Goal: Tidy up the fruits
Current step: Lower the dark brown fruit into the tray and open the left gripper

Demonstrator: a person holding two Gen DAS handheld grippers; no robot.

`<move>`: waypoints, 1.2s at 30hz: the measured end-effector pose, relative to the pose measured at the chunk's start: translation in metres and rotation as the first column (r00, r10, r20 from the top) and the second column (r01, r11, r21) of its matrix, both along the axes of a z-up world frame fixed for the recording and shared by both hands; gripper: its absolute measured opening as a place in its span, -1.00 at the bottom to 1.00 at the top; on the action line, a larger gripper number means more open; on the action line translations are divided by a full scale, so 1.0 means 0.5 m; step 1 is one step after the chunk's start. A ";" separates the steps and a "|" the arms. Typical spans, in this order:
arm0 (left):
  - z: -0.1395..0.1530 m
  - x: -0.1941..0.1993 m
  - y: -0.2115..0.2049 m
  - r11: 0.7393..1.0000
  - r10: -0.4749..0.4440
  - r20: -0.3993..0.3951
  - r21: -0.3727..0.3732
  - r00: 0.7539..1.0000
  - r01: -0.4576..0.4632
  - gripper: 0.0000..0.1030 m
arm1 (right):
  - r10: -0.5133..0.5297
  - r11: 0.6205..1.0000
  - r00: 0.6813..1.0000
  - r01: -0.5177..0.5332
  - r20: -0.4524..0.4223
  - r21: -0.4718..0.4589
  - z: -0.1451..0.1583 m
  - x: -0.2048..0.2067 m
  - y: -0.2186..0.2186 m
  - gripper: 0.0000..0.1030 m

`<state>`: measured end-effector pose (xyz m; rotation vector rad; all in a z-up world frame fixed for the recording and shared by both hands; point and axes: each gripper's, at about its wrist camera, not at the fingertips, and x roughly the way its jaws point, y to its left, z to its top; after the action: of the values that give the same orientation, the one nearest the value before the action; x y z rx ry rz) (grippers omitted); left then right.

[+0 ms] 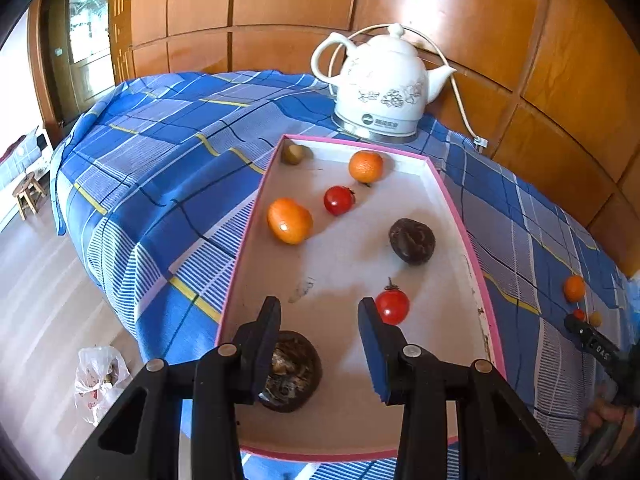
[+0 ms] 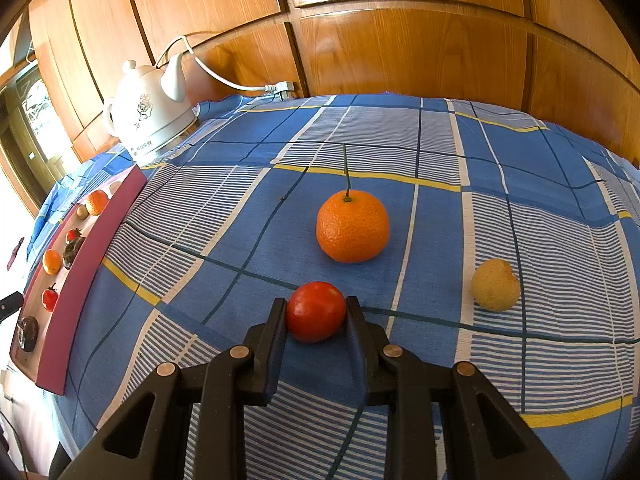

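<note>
Seven fruits sit inside the pink-rimmed tray (image 1: 256,216) in the left wrist view: two cherry tomatoes, two oranges, two dark passion fruits and a small tan fruit up in the far corner near the white electric kettle (image 1: 380,88). Left tongs (image 1: 320,344) hover over the tray's near end, spread apart and holding nothing, with one dark passion fruit (image 1: 292,372) just under the left finger and a stemmed cherry tomato (image 1: 393,306) just beside the right one.

Over to the right wrist view, and the right tongs (image 2: 316,314) are clamped on a red tomato (image 2: 316,311), low over the blue checked tablecloth (image 2: 520,184) on the desk. Beyond that tomato lies a mandarin (image 2: 353,227) with a long stem; off to the tomato's right, a pale yellowish fruit (image 2: 496,285). Tray's well off to the tomato's left.

Risk now, as I read it: that skin is smooth and round, so a loose squeeze could let the tomato slide out, while too hard a pinch could split it. On delivery, fruit already in the tray could get knocked and roll.
</note>
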<state>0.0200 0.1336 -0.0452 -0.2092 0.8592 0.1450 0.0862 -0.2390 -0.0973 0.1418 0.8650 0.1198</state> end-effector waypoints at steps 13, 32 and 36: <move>0.009 -0.010 -0.031 0.998 -0.036 0.021 0.044 0.999 0.035 -0.13 | -0.001 1.000 1.000 0.001 0.000 -0.006 0.000 0.000 0.002 -0.44; 0.010 -0.015 -0.035 0.998 -0.034 0.023 0.047 0.999 0.033 0.01 | -0.004 0.999 1.000 0.004 0.001 -0.036 0.000 0.000 0.010 -0.44; 0.010 -0.019 -0.033 0.998 -0.026 0.027 0.050 0.999 0.025 0.07 | -0.005 0.999 1.000 0.005 -0.001 -0.036 0.000 -0.001 0.010 -0.44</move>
<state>0.0107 0.1170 -0.0400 -0.1533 0.8296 0.1392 0.0858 -0.2338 -0.0972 0.1104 0.8671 0.0997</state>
